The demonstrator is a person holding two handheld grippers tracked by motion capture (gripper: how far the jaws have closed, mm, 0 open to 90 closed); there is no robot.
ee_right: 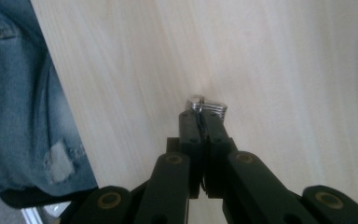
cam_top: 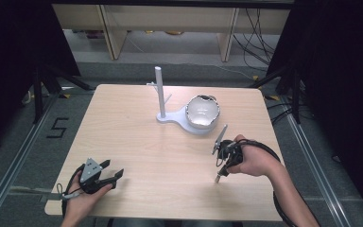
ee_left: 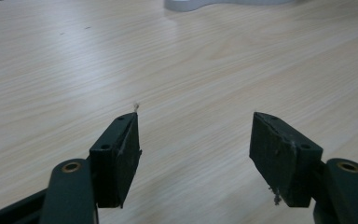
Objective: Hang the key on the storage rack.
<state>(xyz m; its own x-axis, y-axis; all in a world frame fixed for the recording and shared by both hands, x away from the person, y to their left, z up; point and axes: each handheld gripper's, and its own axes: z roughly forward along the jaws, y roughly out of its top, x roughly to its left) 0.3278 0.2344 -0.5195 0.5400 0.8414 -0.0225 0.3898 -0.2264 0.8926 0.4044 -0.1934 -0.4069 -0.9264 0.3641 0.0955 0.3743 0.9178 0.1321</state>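
Grey carpet and dark curtains ring the pale wooden bench (cam_top: 137, 142) at which we work, and wooden furniture legs and loose cables show on the floor beyond it.

At twelve o'clock on the bench we see a white stand (cam_top: 162, 97), its upright post rising from a flat base. A white bowl (cam_top: 202, 111) lies on the wider end of that base, at about three o'clock from the post, tipped so that its inside faces us.

Our right gripper (cam_top: 217, 178) is at about four o'clock on the bench, its tip pointing down toward the near edge. Its jaws are clenched on a thin shiny piece of metal (ee_right: 206, 105). In the right gripper view that metal sticks out just past the pressed-together pads, with the bare bench behind it and blue denim along the nine o'clock edge. We cannot tell exactly what the metal piece is. In the high view the gripper tip is close to the surface; whether it touches, we cannot tell.

Our left gripper (cam_top: 113, 169) rests at about seven o'clock on the bench, near the front edge and well apart from the stand. Its jaws are released and stand wide, with bare wood between the black pads (ee_left: 121, 156).
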